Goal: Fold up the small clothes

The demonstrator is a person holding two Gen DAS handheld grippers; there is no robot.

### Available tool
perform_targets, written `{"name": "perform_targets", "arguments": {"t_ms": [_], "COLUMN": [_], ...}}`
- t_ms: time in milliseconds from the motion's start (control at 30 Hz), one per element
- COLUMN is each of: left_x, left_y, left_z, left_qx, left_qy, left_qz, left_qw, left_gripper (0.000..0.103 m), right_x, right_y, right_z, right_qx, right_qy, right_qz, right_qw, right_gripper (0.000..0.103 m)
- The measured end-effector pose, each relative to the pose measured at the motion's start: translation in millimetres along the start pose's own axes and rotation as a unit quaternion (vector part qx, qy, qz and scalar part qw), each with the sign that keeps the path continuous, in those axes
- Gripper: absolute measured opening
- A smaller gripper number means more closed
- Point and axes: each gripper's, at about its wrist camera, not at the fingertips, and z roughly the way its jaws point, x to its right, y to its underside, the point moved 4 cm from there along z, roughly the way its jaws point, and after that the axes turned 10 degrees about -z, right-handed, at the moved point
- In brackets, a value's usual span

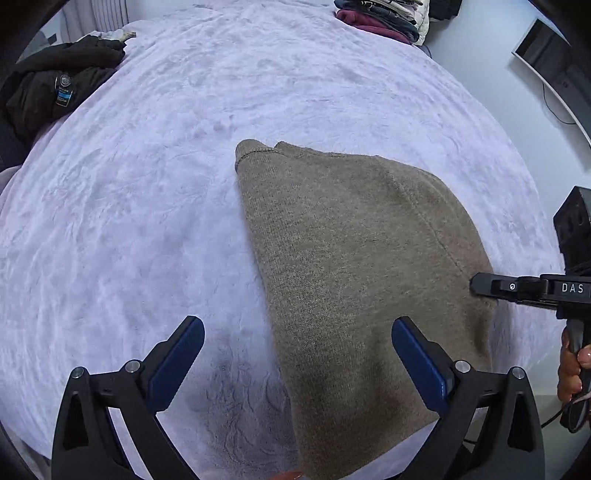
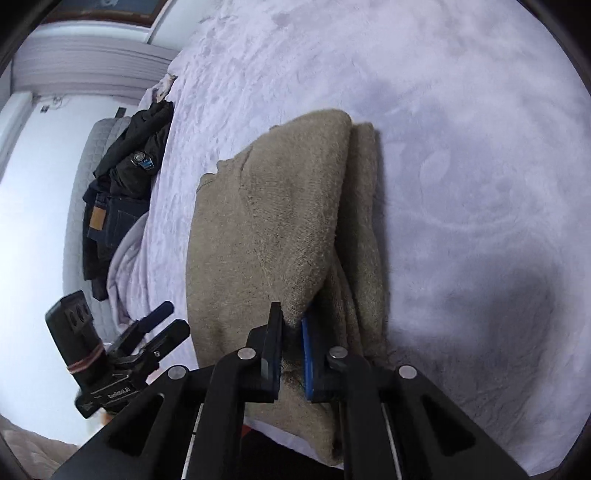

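Observation:
A taupe knit sweater (image 1: pixel 351 258) lies folded lengthwise on the lilac plush blanket (image 1: pixel 147 184); it also shows in the right wrist view (image 2: pixel 266 221). My left gripper (image 1: pixel 297 332) is open and empty, hovering above the sweater's near left edge. My right gripper (image 2: pixel 291 317) is shut on the sweater's right edge, pinching a raised fold of knit. It shows from the side in the left wrist view (image 1: pixel 476 284). The left gripper shows in the right wrist view (image 2: pixel 162 317), open.
A black jacket and dark jeans (image 1: pixel 55 85) lie at the bed's far left, also in the right wrist view (image 2: pixel 125 184). A stack of folded clothes (image 1: pixel 384 18) sits at the far right corner. A monitor (image 1: pixel 554 62) stands beyond the bed.

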Motion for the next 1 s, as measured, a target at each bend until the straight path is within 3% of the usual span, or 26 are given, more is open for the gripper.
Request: {"name": "perform_targets", "arguments": {"t_ms": [133, 233, 300, 367, 433, 600, 767, 867, 933, 1000], "left_x": [3, 5, 6, 4, 3, 2, 3, -6, -13, -16], "left_y": [-4, 0, 3, 5, 7, 10, 19, 31, 37, 39], "left_z": [23, 27, 27, 28, 28, 29, 38, 53, 59, 59], "left_qx": [-0.014, -0.017, -0.012, -0.018, -0.023, -0.023, -0.026, -0.041, -0.052, -0.057], "left_qy": [-0.021, -0.032, -0.041, -0.043, -0.047, -0.058, -0.076, -0.080, -0.067, -0.061], "left_qz": [0.001, -0.001, 0.004, 0.002, -0.001, -0.003, 0.008, 0.001, -0.010, -0.017], "left_qw": [0.9997, 0.9994, 0.9991, 0.9989, 0.9986, 0.9980, 0.9967, 0.9959, 0.9963, 0.9964], "left_gripper": [0.102, 0.102, 0.102, 0.102, 0.102, 0.102, 0.102, 0.102, 0.102, 0.102], "right_x": [20, 36, 38, 39, 35, -7, -42, -32, -11, -3], "right_y": [9, 11, 13, 18, 25, 40, 48, 56, 67, 70], "right_z": [8, 17, 12, 3, -6, -25, -13, 12, 30, 33], "right_qx": [-0.032, -0.034, -0.026, -0.025, -0.024, -0.010, -0.016, -0.048, -0.070, -0.059], "right_qy": [0.073, 0.073, 0.080, 0.096, 0.105, 0.139, 0.111, 0.123, 0.133, 0.122], "right_qz": [-0.035, -0.021, -0.008, -0.001, -0.002, -0.059, -0.113, -0.120, -0.115, -0.109], "right_qw": [0.996, 0.997, 0.996, 0.995, 0.994, 0.989, 0.987, 0.984, 0.982, 0.985], "right_gripper": [0.009, 0.013, 0.032, 0.039, 0.039, 0.023, 0.021, 0.020, 0.010, 0.007]}}
